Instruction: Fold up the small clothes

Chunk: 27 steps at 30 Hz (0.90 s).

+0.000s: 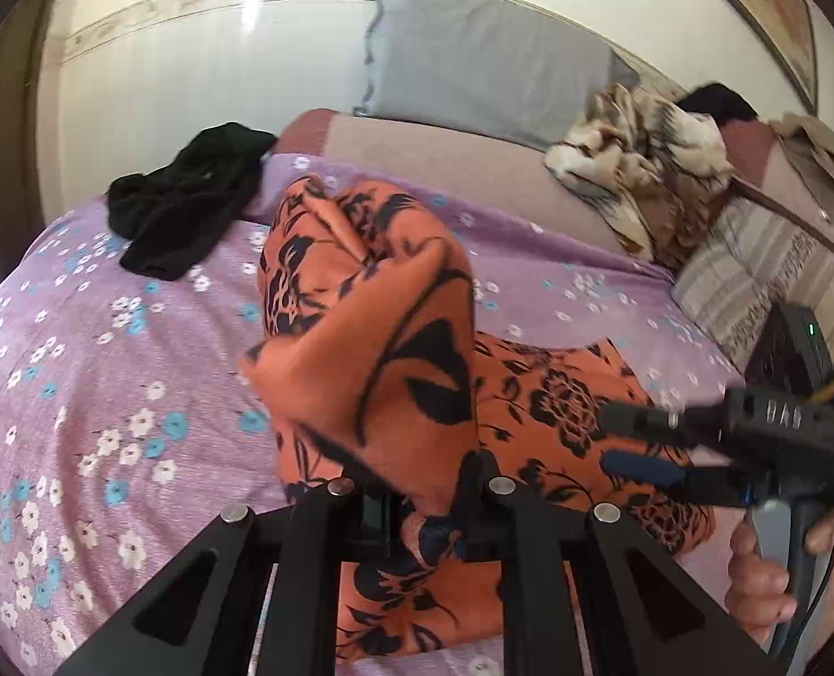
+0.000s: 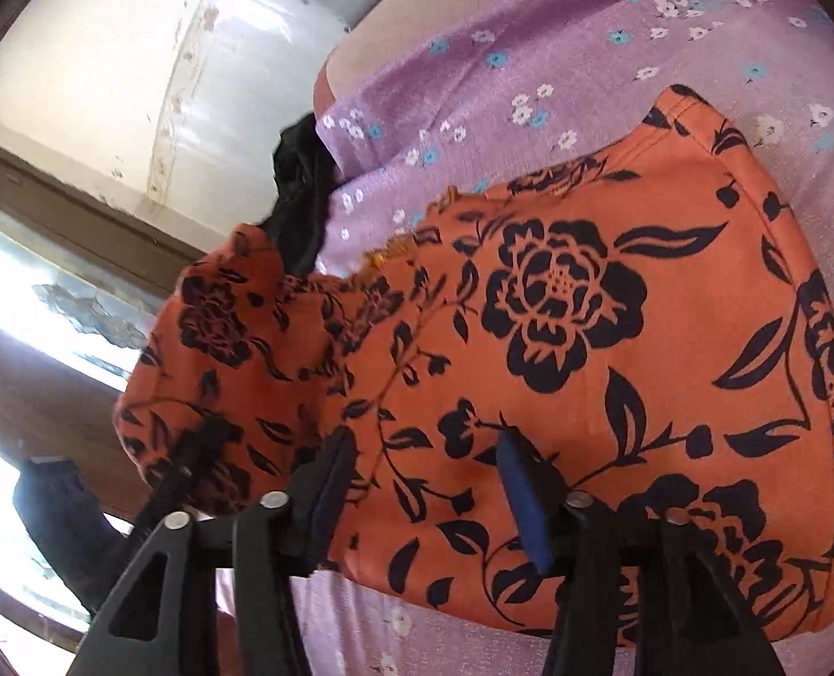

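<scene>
An orange garment with black flowers (image 1: 371,338) lies on the purple flowered bed cover (image 1: 107,383). My left gripper (image 1: 417,512) is shut on a bunched part of it and holds that part raised above the bed. The rest of the orange garment (image 2: 585,338) lies flat in the right wrist view. My right gripper (image 2: 428,473) is open, its blue-padded fingers (image 2: 521,501) spread over the garment's near edge. The right gripper also shows in the left wrist view (image 1: 636,445), low over the flat part.
A black garment (image 1: 186,197) lies at the bed's far left, also seen in the right wrist view (image 2: 298,197). A grey pillow (image 1: 484,73) leans on the wall. A beige patterned cloth heap (image 1: 642,163) sits at the far right. A striped cushion (image 1: 771,276) borders the bed.
</scene>
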Available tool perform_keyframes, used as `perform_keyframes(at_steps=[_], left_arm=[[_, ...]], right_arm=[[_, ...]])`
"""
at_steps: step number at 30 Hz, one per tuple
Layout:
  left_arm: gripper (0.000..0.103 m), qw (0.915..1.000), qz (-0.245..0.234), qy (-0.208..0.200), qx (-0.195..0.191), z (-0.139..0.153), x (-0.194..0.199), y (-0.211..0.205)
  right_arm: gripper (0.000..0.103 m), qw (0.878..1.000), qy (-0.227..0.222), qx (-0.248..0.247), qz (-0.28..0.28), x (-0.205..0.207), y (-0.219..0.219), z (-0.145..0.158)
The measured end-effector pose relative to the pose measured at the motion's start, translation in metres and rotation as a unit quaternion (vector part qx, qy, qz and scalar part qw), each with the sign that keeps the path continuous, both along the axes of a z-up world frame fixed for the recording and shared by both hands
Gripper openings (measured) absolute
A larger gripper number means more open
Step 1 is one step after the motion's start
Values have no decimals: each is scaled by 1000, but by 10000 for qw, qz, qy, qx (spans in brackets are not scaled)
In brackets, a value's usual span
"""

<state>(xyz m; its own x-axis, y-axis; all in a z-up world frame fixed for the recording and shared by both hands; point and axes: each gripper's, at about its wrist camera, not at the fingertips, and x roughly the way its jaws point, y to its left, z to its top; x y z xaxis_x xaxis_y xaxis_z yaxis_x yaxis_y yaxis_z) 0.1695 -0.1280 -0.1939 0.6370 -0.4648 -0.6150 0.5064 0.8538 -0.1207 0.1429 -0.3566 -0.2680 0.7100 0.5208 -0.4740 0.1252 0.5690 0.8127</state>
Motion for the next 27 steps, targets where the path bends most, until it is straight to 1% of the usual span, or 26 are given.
perform_keyframes(at_steps=[1, 2, 3, 4, 5, 6, 8, 9, 10, 12, 14, 16, 18, 20, 22, 24, 25, 26, 27], left_arm=[[17, 9994, -216, 15, 252, -5, -5, -15], [18, 9978, -399, 35, 519, -12, -10, -28], [29, 9959, -539, 63, 722, -17, -15, -37], [41, 9941, -735, 169, 781, -21, -18, -42], [43, 9928, -937, 294, 688, -21, -21, -41], [45, 9921, -1081, 397, 506, -18, -22, -36], [56, 9893, -1375, 492, 25, -4, -22, -20], [66, 9869, -1533, 455, -200, 5, -22, -10], [74, 9864, -1574, 333, -334, 14, -23, 0], [82, 9896, -1355, 75, -466, 24, -20, 22], [82, 9940, -1009, 95, -423, 24, -7, 39], [82, 9976, -522, 303, -352, 16, 11, 55], [82, 9979, -31, 593, -255, 2, 26, 64], [82, 9956, 332, 880, -43, -12, 34, 65], [82, 9928, 458, 1080, 229, -25, 36, 61], [82, 9909, 426, 1183, 474, -35, 37, 53], [82, 9909, 395, 1182, 501, -37, 35, 52], [82, 9912, 357, 1171, 499, -37, 33, 49], [82, 9914, 321, 1167, 487, -36, 33, 48]], right_arm=[[73, 9994, -134, 298, -93, -2, -9, 0], [74, 9978, -226, 602, -164, -5, -17, -2], [78, 9957, -256, 865, -224, -6, -23, -6], [81, 9933, -246, 1088, -294, -6, -29, -11], [81, 9913, -208, 1247, -359, -6, -33, -16], [82, 9902, -128, 1337, -384, -4, -37, -19], [81, 9891, 26, 1432, -355, 2, -38, -26], [81, 9888, 63, 1460, -311, 5, -38, -27], [81, 9889, 110, 1462, -240, 8, -34, -28], [81, 9896, 166, 1425, -70, 12, -33, -27], [81, 9897, 175, 1418, 85, 20, -24, -27], [81, 9894, 205, 1417, 241, 29, -14, -26], [81, 9903, 194, 1330, 351, 37, -5, -24], [81, 9915, 178, 1232, 378, 44, 5, -22], [81, 9920, 237, 1157, 442, 53, 16, -23], [81, 9940, 316, 905, 522, 61, 30, -24], [78, 9960, 330, 621, 555, 65, 39, -23], [73, 9973, 315, 304, 589, 68, 46, -21], [46, 9976, 322, -40, 616, 69, 53, -19]])
